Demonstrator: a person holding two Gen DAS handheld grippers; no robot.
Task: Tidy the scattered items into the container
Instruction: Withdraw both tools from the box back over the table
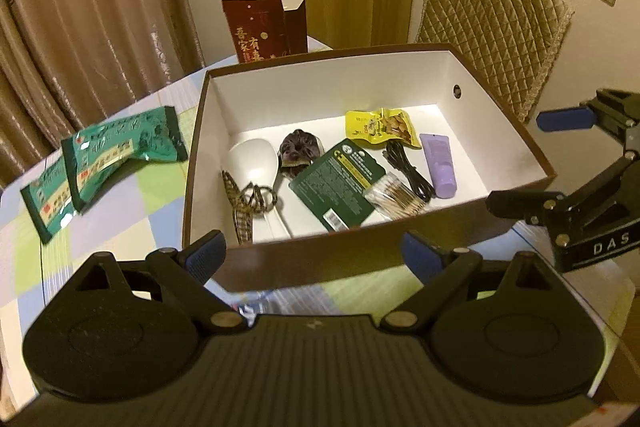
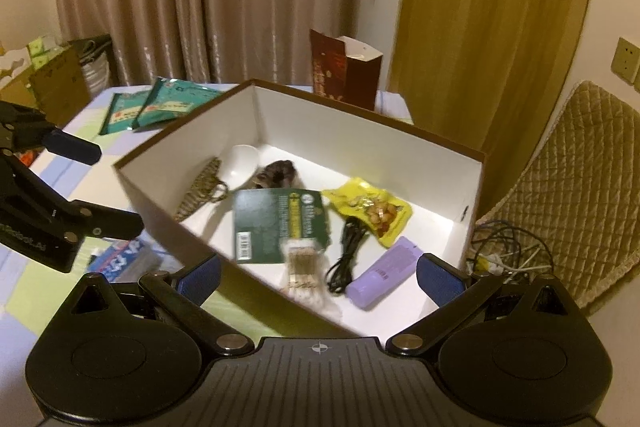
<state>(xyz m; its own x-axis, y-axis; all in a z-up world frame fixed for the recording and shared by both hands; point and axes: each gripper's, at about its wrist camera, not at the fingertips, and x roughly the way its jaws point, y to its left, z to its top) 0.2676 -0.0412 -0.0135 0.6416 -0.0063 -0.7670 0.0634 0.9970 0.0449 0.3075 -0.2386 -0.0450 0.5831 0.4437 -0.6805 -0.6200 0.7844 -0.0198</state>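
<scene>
1. We hold the left gripper [image 1: 314, 255] just short of the near wall of the box [image 1: 400, 57], its blue-padded jaws spread wide with nothing between them.
2. Our right gripper [image 2: 318, 273] hangs at the box's near corner, likewise spread and empty; in the left wrist view it shows at the right edge.
3. Inside the box already lie a white spoon [image 1: 252, 159], a dark scrunchie [image 1: 296, 151], a patterned hair tie [image 1: 250, 203], a green card packet [image 1: 338, 183], a bag of cotton swabs [image 1: 394, 197], a black cable [image 1: 408, 171], a yellow snack pouch [image 1: 380, 127] and a lilac tube [image 1: 440, 163].
4. Outside it, two green foil packets [image 1: 116, 151] rest on the checked tablecloth [image 1: 132, 211], overlapping, to the left of the box and near it (these look like the task's remaining things).
5. A bit of blue-and-white wrapper [image 2: 120, 255] also lies on the cloth below the left gripper; we cannot tell what it is.
6. We judge the packets light, soft and slick, so they may slide or sag when pinched.
7. We would take one by a crimped end seam, where the foil is flat and stiffest, lifting the upper packet first.
8. A red paper bag [image 1: 266, 27] stands beyond the box, apart from it.
</scene>
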